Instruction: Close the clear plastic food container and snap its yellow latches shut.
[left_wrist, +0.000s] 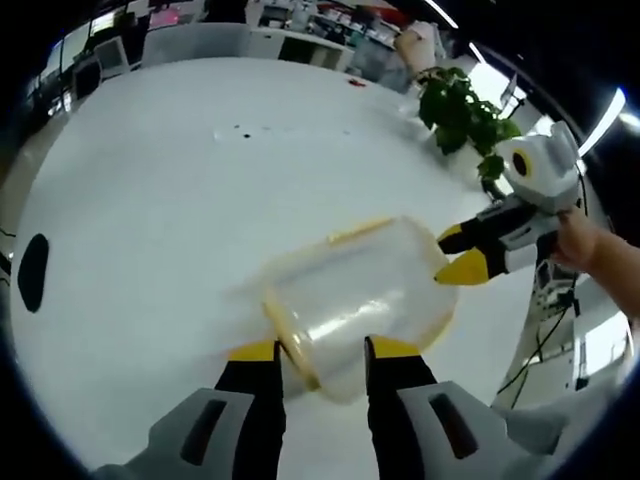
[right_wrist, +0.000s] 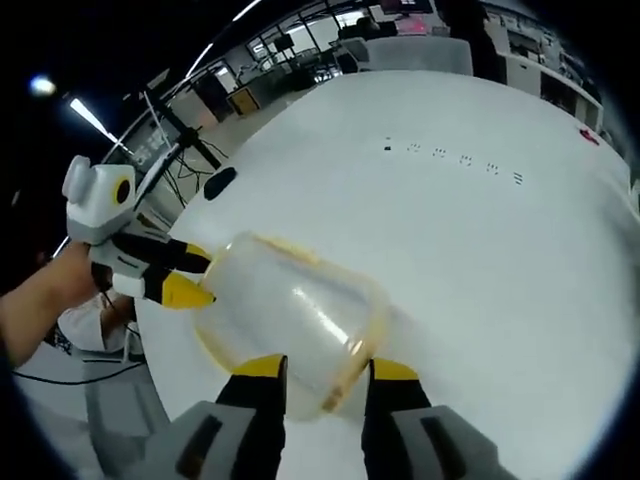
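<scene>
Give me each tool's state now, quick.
Left tool: shut on the clear plastic food container, gripping one end.
Right tool: shut on the container's other end.

A: Light? Bright, even, from above. Ceiling strip lights (left_wrist: 606, 118) glow at the right edge in the left gripper view, another strip (right_wrist: 92, 120) upper left in the right gripper view. The white desk (left_wrist: 170, 190) is washed near to glare.

B: Shadows? Faint, soft, just under the clear container (left_wrist: 365, 295). Sheen runs along its wall (right_wrist: 300, 310).

A: Sharpness? The container is motion-smeared in both views; rooms beyond the desk are soft.

B: Strong fisheye bend; the desk edge curves.
</scene>
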